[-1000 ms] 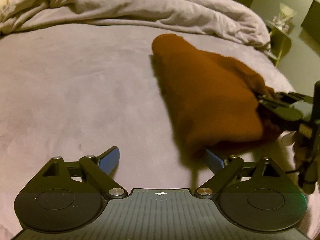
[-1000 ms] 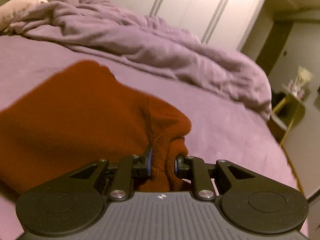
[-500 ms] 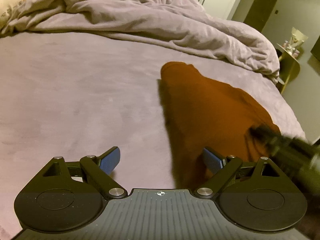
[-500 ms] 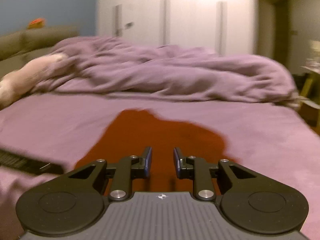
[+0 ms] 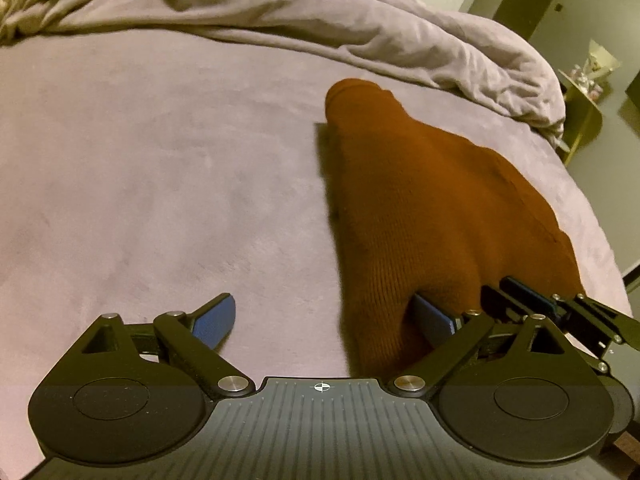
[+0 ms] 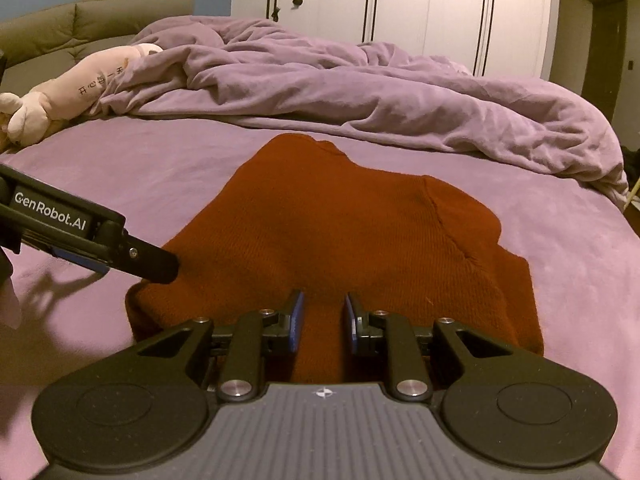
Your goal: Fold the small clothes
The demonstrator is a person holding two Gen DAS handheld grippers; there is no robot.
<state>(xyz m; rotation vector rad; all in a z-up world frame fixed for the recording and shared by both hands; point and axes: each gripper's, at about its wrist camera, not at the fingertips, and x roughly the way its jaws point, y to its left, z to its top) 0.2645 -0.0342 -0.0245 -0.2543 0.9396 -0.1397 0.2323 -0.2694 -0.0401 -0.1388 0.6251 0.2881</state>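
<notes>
A rust-brown knit garment (image 5: 420, 200) lies spread on the purple bed sheet (image 5: 160, 184); in the right wrist view the garment (image 6: 340, 232) fills the middle. My right gripper (image 6: 324, 320) sits at its near edge with the jaws narrow and a strip of the knit between the pads. From the left wrist view that right gripper (image 5: 498, 288) meets the garment's near right corner. My left gripper (image 5: 324, 320) is open wide; its right finger (image 5: 432, 320) rests against the garment's near left edge and its left finger (image 5: 212, 320) is over bare sheet. One left finger (image 6: 152, 262) shows beside the garment.
A crumpled purple duvet (image 6: 360, 80) is heaped along the far side of the bed, with a pale plush toy (image 6: 80, 84) at its left. White wardrobe doors (image 6: 400, 0) stand behind. The bed's right edge (image 5: 600, 240) drops to a small yellow side table (image 5: 580, 112).
The garment, held up and bunched a second ago, now lies flat on the sheet. The right gripper swung round to face along it. The left gripper's right finger now touches its edge.
</notes>
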